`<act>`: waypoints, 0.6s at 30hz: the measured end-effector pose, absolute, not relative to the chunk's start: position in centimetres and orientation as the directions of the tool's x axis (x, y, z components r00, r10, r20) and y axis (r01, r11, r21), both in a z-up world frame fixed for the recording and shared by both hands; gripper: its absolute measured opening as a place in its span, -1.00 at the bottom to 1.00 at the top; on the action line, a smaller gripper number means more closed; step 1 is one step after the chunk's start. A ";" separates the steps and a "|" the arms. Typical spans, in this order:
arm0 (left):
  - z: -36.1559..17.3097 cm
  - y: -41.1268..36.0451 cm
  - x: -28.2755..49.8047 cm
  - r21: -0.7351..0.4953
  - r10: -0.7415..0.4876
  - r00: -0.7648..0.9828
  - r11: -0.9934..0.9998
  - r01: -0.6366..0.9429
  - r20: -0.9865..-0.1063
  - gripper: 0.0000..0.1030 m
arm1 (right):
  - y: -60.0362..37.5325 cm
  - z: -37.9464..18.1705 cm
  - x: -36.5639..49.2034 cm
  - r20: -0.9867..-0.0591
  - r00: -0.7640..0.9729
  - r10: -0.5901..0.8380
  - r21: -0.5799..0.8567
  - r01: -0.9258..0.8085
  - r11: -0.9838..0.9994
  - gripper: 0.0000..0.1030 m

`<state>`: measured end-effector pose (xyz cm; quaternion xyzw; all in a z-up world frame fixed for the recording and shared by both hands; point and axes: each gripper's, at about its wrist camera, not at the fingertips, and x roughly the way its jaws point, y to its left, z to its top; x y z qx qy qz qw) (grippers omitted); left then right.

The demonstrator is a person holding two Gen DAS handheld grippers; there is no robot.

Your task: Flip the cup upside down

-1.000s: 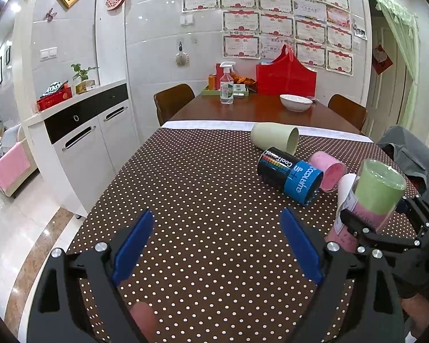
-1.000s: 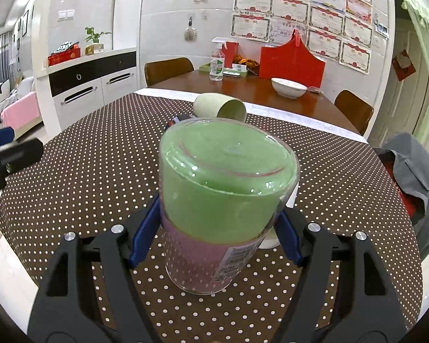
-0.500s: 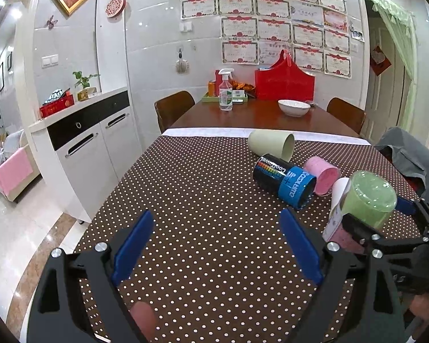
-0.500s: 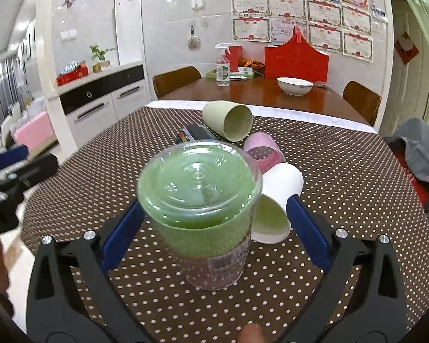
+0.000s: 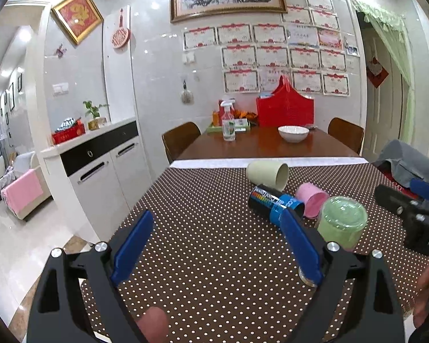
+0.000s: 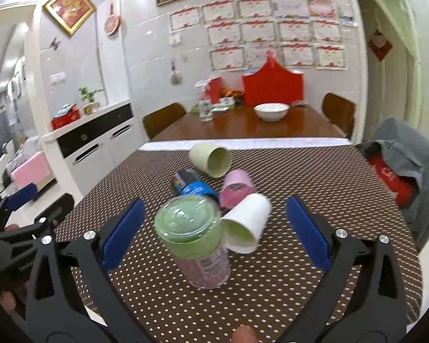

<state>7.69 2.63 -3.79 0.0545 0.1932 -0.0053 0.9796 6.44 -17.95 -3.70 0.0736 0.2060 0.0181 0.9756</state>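
Note:
A clear plastic cup with a green inside point(image 6: 196, 237) stands upside down on the dotted tablecloth point(image 6: 314, 177), base up. My right gripper point(image 6: 213, 228) is open, its blue pads on either side of the cup and apart from it. The cup also shows in the left wrist view point(image 5: 341, 221), just right of my open, empty left gripper point(image 5: 217, 245). The right gripper point(image 5: 409, 203) shows at that view's right edge.
Several cups lie on their sides behind it: a white one point(image 6: 247, 223) touching it, a pink one point(image 6: 237, 187), a black-and-blue one point(image 6: 191, 184), a pale green one point(image 6: 211, 158). A bowl point(image 6: 271, 111) and spray bottle point(image 5: 228, 124) stand far back. A chair with grey clothes point(image 6: 403, 157) is right.
My right gripper opened, let go of the green cup and drew back and up; the cup now stands on the cloth. My left gripper rose slightly and stayed open.

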 end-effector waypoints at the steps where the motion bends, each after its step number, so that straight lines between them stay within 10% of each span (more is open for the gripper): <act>1: -3.6 2.6 7.4 0.106 0.011 0.928 0.994 0.030 -0.372 0.73 | -18.1 -3.5 6.0 -0.392 0.918 0.052 0.150 0.008 0.989 0.88; 18: 0.0 1.4 0.8 0.115 0.013 0.973 0.993 0.013 -0.228 0.73 | -17.5 -1.2 -0.1 -0.261 0.962 -0.074 0.089 0.101 0.991 0.88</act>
